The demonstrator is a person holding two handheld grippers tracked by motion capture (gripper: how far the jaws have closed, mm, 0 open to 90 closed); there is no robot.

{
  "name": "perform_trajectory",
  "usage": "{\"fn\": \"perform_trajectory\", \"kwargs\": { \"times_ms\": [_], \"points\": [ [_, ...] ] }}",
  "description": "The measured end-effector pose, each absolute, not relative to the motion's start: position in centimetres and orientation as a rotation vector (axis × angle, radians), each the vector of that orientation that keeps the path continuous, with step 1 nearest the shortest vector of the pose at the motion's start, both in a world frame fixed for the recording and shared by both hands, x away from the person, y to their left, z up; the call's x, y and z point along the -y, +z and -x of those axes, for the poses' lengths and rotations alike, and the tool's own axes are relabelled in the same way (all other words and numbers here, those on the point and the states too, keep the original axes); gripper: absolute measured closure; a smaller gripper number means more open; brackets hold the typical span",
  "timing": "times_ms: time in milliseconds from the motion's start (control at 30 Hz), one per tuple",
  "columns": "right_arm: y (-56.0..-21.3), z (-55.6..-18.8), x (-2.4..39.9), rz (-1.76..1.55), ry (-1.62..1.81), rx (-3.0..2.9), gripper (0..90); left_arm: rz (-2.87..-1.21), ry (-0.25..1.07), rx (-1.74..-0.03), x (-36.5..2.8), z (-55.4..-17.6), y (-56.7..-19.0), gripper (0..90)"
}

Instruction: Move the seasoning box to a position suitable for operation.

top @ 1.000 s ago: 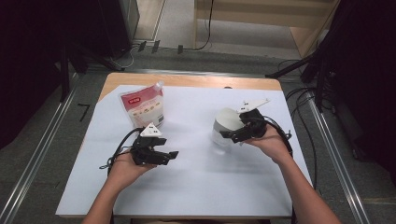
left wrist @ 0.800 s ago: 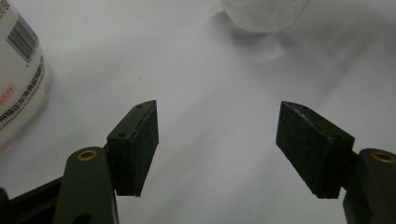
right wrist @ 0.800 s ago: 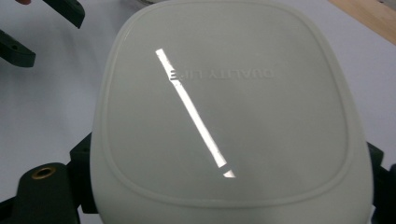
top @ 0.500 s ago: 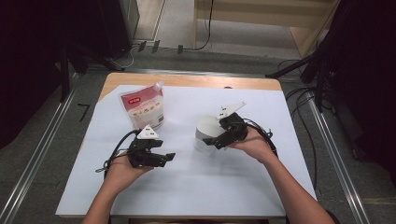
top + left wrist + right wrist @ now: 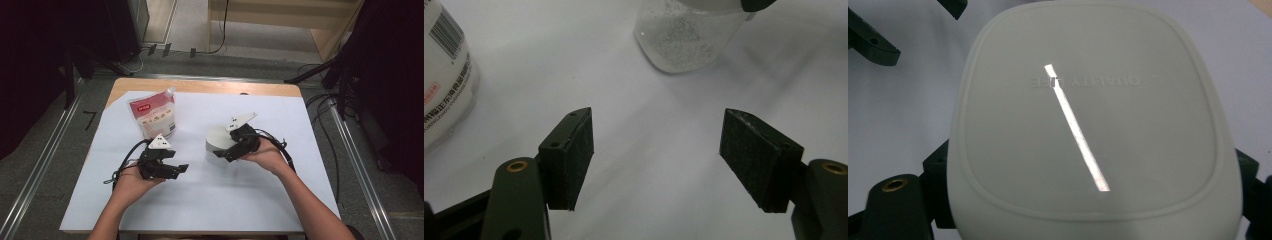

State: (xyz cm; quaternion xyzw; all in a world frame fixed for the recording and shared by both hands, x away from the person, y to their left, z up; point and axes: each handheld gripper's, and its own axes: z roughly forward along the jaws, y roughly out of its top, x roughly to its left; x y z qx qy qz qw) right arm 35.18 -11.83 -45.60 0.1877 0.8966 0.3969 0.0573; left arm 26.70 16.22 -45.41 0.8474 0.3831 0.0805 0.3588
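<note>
A clear jar with a white lid and some white grains inside stands on the white sheet at mid-table. My right gripper comes at it from the right, shut on it just under the lid, one jaw on each side. My left gripper rests open on the sheet to the jar's left, its pads wide apart with nothing between them. In the left gripper view the jar stands ahead and the pouch lies at the left.
A red and white spouted pouch lies flat at the back left of the sheet. The wooden table edge runs along the far side. Cables trail from both grippers.
My right gripper has carried the jar leftward toward the middle of the sheet, closer to the left gripper. The left gripper has stayed put.
</note>
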Motion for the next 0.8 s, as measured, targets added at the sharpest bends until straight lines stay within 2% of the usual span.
{"fn": "perform_trajectory", "kwargs": {
  "times_ms": [333,667,800],
  "points": [
    [-45.9,-35.0,12.0,-0.580,1.233,-2.711,15.3,-2.172,0.229,-1.002,-16.7,-26.7,-45.3,31.0],
    [-44.6,-35.5,13.5,-0.646,1.341,-2.725,4.3,-2.182,0.220,-0.983,-16.4,-26.8,-45.3,31.1],
    [-43.5,-35.5,14.7,-0.678,1.390,-2.709,4.3,-2.180,0.219,-0.975,-16.3,-26.9,-45.2,31.1]
  ]
}}
